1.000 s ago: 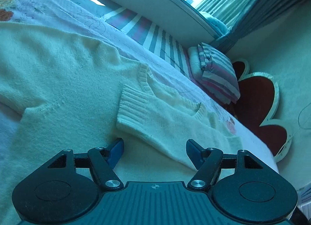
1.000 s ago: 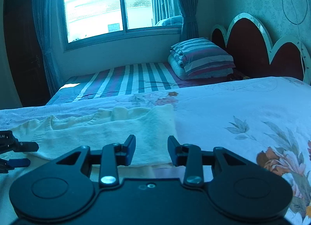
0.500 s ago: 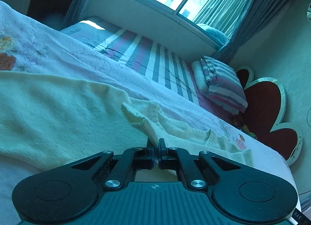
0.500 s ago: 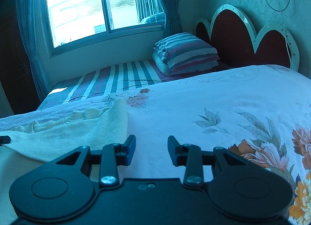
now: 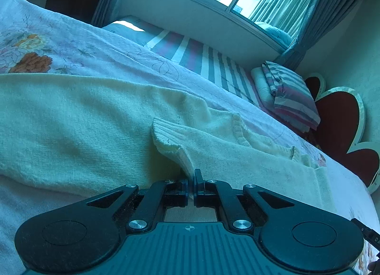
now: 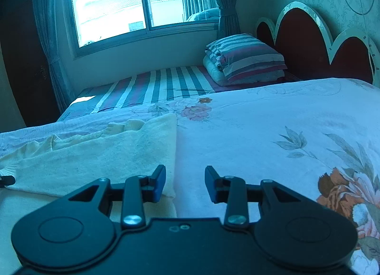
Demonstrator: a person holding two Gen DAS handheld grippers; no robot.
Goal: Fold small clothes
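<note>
A cream knitted sweater (image 5: 78, 118) lies spread on the flowered bedspread (image 5: 78, 44). Its ribbed sleeve cuff (image 5: 171, 142) is lifted and pinched between the shut fingers of my left gripper (image 5: 191, 180). In the right wrist view the same sweater (image 6: 99, 156) lies at the left, its straight right edge running toward me. My right gripper (image 6: 185, 180) stands open just above that edge: its left finger (image 6: 158, 182) is over the sweater, the other over bare bedspread (image 6: 273, 132). Nothing is between its fingers. The tip of the left gripper (image 6: 7, 180) shows at the far left.
A striped sheet (image 6: 166, 85) covers the far part of the bed under the window (image 6: 123, 2). A striped pillow on a folded quilt (image 6: 247, 59) rests against the red scalloped headboard (image 6: 308, 44). Curtains hang at both sides of the window.
My left gripper closed on the sleeve cuff and lifted it, dragging it across the sweater. The right gripper swung right, then back to the sweater's edge, staying open.
</note>
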